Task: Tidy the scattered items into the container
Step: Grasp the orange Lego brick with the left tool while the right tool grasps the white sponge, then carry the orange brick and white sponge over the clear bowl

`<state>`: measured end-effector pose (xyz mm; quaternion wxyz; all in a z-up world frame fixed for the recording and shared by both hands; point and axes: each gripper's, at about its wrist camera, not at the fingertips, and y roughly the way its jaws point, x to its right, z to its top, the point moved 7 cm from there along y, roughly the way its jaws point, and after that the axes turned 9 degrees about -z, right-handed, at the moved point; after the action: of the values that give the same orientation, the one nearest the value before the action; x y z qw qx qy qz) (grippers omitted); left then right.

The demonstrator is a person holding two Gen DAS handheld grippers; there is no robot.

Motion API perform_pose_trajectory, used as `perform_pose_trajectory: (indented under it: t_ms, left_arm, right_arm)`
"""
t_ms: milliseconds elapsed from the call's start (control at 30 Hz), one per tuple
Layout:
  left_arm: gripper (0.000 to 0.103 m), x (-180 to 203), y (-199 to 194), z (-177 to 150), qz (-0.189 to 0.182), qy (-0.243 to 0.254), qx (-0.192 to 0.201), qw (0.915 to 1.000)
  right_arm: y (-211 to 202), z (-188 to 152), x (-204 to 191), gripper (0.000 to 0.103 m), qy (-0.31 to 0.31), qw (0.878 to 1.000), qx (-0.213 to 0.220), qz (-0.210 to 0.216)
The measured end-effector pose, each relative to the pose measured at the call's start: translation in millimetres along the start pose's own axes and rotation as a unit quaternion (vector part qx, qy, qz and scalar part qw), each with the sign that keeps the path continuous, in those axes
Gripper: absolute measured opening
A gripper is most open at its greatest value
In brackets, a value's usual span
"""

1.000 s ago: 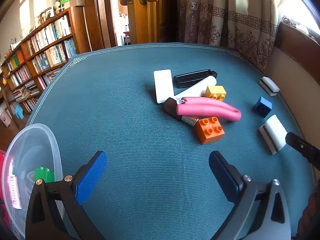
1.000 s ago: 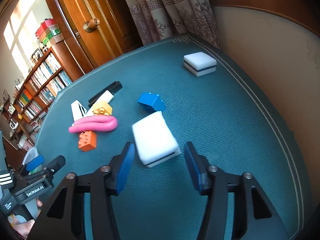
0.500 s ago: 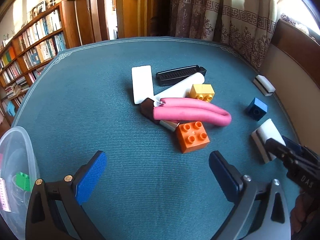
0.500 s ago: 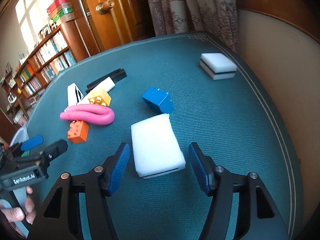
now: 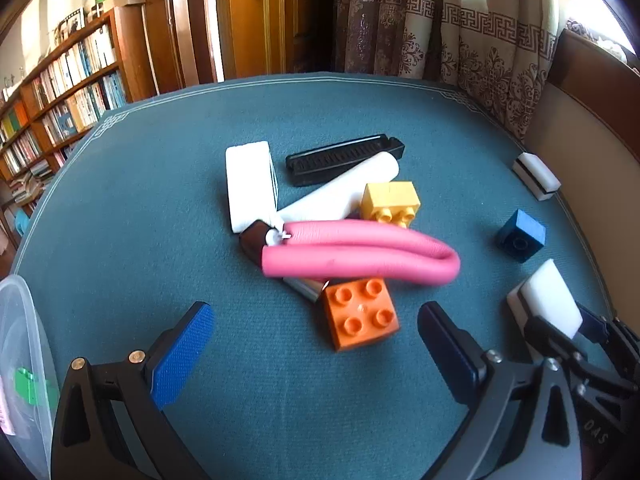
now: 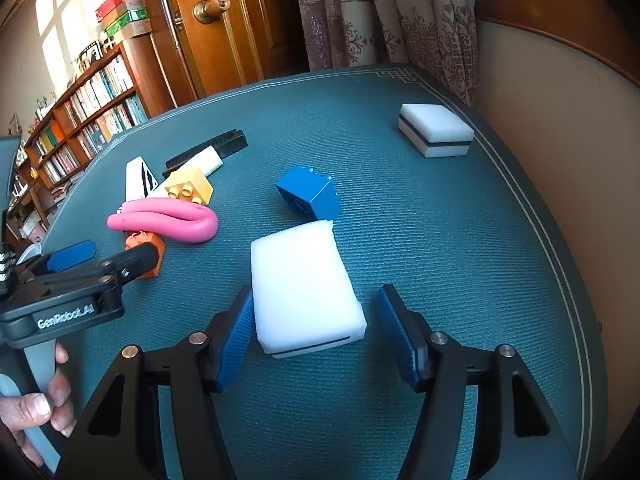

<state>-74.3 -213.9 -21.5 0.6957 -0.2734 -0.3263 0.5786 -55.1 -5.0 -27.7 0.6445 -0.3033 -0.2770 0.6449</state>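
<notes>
Judging by the layout, tidying is at an early stage. A clear plastic container at the table's left edge holds a green brick and little else that can be made out. Left on the teal table: an orange brick, pink foam tube, yellow brick, white cylinder, black comb-like bar, flat white box, blue brick, and two white sponges with a dark band, one far and one near.

Right gripper: jaws wide apart, straddling the near sponge; the left pad looks to be touching or just beside its side, the right pad stands clear. Nothing is grasped.

Left gripper: fully released, empty, hovering just short of the orange brick, touching nothing.
</notes>
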Motion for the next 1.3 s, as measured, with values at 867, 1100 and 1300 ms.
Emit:
perform_pose_trajectory:
  t_ms: [867, 1100, 1300]
  left_arm:
    - [0.036, 4, -18, -13, -0.040, 0.008, 0.003, 0.9991]
    - [0.036, 0, -39, -14, -0.041, 0.007, 0.020, 0.9989]
    - [0.036, -6, -62, -13, -0.015, 0.020, 0.049, 0.9985]
  right_arm:
    - [-11, -3, -8, 0.051, 0.010, 1.000, 0.004, 0.019]
    - [-25, -3, -17, 0.051, 0.012, 0.999, 0.013, 0.031]
    - [-37, -3, -28, 0.051, 0.013, 0.999, 0.020, 0.043]
